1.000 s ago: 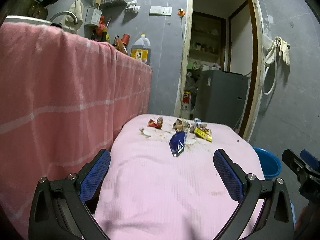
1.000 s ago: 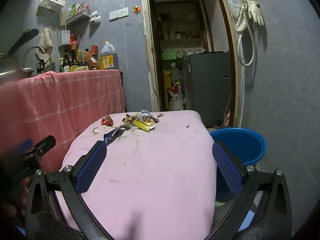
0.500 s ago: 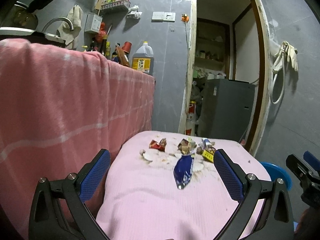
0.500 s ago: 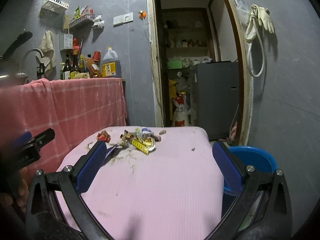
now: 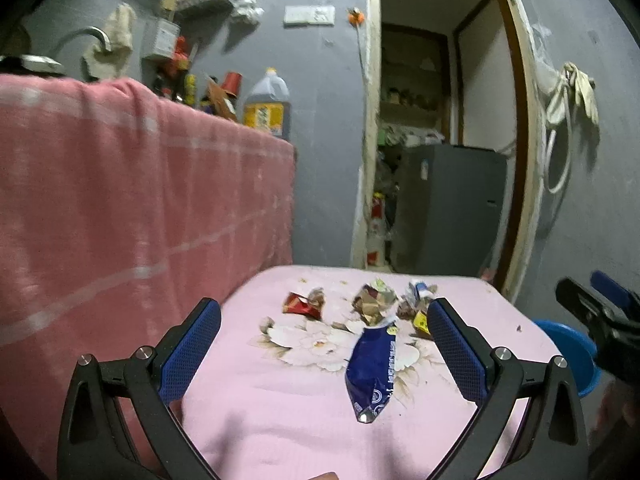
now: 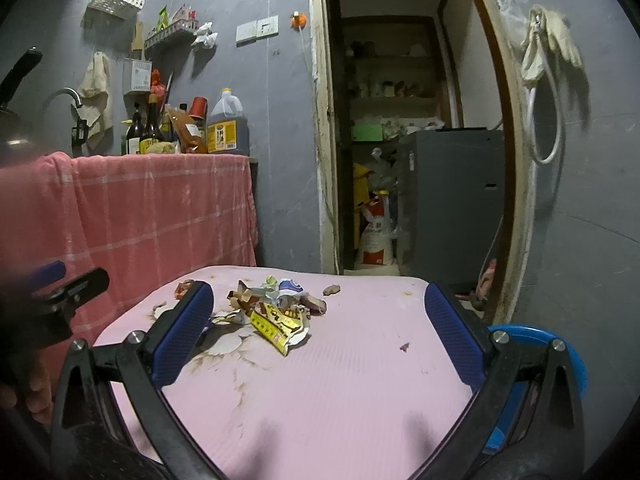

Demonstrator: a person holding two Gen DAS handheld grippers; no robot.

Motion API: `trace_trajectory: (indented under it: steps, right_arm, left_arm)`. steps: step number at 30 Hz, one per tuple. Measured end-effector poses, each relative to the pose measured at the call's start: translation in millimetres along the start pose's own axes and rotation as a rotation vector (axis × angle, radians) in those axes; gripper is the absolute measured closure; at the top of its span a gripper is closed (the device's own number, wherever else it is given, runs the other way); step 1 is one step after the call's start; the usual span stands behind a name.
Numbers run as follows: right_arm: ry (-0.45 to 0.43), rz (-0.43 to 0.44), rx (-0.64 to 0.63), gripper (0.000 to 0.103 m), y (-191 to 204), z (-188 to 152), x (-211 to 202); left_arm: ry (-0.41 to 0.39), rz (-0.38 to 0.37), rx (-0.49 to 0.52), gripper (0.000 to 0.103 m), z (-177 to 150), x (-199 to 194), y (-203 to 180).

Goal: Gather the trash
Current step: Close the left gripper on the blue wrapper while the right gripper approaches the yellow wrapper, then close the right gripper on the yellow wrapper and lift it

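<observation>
A heap of trash lies on the pink-covered table [image 5: 280, 412] [image 6: 360, 384]. Nearest me is a blue wrapper [image 5: 372, 372]. Behind it sit a red wrapper [image 5: 301, 305], a crumpled brown-and-white wrapper [image 5: 372, 300] and a yellow wrapper [image 6: 276, 326] [image 5: 420, 322]. My left gripper [image 5: 324, 322] is open and empty, hovering just short of the blue wrapper. My right gripper [image 6: 318, 312] is also open and empty, low over the table in front of the yellow wrapper. Each gripper shows at the edge of the other's view.
A blue basin [image 6: 536, 344] [image 5: 568, 344] stands on the floor at the table's right side. A counter draped in pink cloth [image 5: 132, 208] with bottles and an oil jug [image 6: 228, 128] rises on the left. A doorway with a grey cabinet [image 6: 452, 200] lies beyond.
Both grippers have dropped lower and moved toward the trash heap, which now looks larger and sits between the fingers. Both stayed open.
</observation>
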State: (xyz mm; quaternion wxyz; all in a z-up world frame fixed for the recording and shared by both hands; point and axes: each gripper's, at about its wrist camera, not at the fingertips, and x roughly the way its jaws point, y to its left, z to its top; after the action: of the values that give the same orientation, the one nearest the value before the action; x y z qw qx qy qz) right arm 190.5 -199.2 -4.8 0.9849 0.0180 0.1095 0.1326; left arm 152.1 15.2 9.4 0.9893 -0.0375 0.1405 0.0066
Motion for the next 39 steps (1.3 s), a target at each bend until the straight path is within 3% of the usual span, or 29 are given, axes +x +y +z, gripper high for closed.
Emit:
trace_trajectory:
  steps: [8,17,21,28,36,39]
  right_arm:
    - [0.14,0.012,0.043,0.0,-20,-8,50]
    - [0.246,0.023,0.06,0.0,-26,-16,75]
    - [0.314,0.039,0.037,0.0,-23,-18,95]
    - [0.456,0.162,0.008,0.0,-15,-28,134]
    - [0.579,0.258,-0.009,0.0,-3,-32,172]
    - [0.589,0.267,-0.024,0.007,2,-30,177]
  left_arm:
    - [0.164,-0.077,0.005,0.002,-6,46,2]
    - [0.353,-0.148,0.001,0.003,-16,81,-3]
    - [0.42,-0.187,-0.003,0.012,-17,91,-3]
    - [0.52,-0.242,-0.065,0.045,-20,106,8]
    - [0.549,-0.263,-0.079,0.061,-17,109,15]
    - [0.552,-0.261,-0.084,0.063,-16,111,15]
